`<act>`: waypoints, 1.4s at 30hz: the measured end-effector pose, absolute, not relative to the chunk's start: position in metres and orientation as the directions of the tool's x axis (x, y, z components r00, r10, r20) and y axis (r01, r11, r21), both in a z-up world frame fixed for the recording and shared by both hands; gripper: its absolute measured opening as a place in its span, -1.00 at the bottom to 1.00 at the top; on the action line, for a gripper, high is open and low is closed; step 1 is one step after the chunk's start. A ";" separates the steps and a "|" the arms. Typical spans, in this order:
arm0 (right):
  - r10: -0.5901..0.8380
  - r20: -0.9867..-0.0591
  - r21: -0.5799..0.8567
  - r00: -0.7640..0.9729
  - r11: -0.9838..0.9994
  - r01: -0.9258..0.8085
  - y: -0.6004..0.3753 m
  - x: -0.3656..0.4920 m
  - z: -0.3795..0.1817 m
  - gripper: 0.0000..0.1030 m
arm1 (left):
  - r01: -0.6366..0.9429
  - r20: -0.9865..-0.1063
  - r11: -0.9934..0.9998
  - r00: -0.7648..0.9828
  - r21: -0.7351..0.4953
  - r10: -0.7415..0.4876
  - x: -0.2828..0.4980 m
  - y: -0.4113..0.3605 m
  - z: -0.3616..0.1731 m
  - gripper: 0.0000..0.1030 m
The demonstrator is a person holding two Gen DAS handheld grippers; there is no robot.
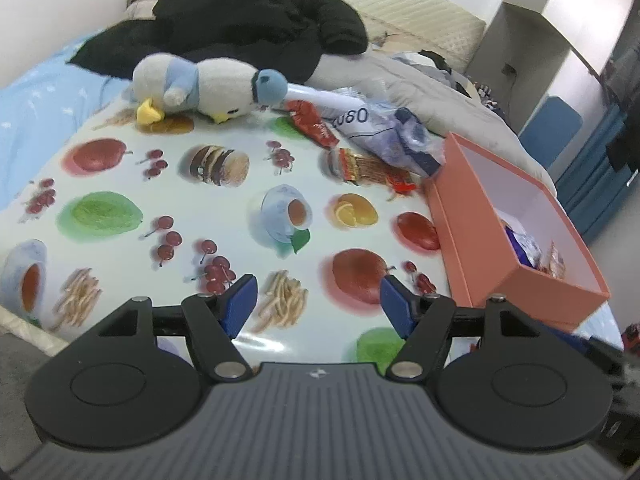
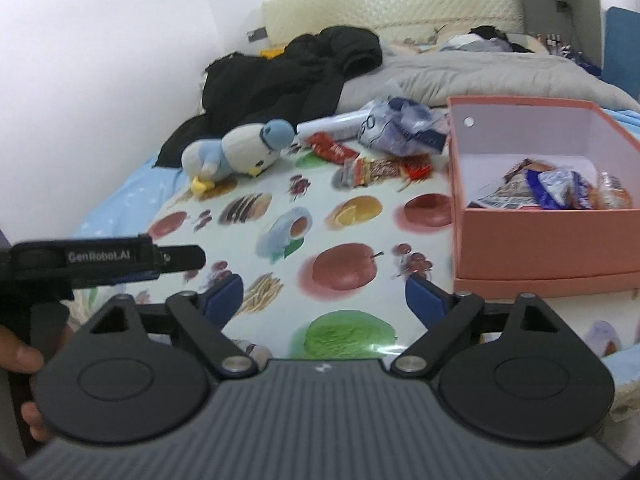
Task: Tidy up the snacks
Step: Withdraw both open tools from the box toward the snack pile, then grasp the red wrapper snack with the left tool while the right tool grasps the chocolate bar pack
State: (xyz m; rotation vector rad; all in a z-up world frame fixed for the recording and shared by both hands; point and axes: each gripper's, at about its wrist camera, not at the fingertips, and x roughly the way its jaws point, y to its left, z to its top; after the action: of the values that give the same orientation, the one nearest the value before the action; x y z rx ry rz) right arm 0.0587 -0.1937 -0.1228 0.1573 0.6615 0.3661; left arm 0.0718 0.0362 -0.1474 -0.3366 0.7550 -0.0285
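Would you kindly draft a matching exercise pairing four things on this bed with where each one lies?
1. plush penguin
2. red wrapper
3. purple packet
4. black jacket

a. inside the pink box
b. behind the printed cloth, on the bed
c. on the cloth, right of the penguin
d. on its side at the cloth's far left

Pairs: 1-d, 2-c, 3-a, 4-b

Light: I see bright, even, soft indoor light.
Glare: white sheen on my glossy printed cloth (image 1: 224, 216) near the lens.
Blur: both views smeared, snack wrappers (image 2: 380, 168) soft.
Edges: fisheye bends the walls; corners darken.
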 end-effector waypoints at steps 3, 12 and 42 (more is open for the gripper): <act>0.388 -0.586 0.251 0.711 0.921 -0.296 -0.183 0.076 -0.135 0.74 | -0.101 -0.665 0.937 0.730 -0.334 -0.158 0.099 0.046 -0.162 0.41; 0.363 -0.569 0.227 0.738 0.932 -0.283 -0.157 0.151 -0.172 0.70 | -0.028 -0.638 0.930 0.735 -0.367 -0.230 0.223 0.065 -0.200 0.41; 0.121 -0.593 0.092 0.796 0.992 -0.082 -0.127 0.392 -0.252 0.29 | -0.063 -0.652 0.907 0.717 -0.416 -0.249 0.518 0.048 -0.275 0.38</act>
State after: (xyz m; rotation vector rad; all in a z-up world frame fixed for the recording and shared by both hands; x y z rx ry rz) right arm 0.3916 -0.1270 -0.2521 0.0625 0.6407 0.1091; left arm 0.5178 0.0481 -0.2752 -0.4323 0.7711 -0.1068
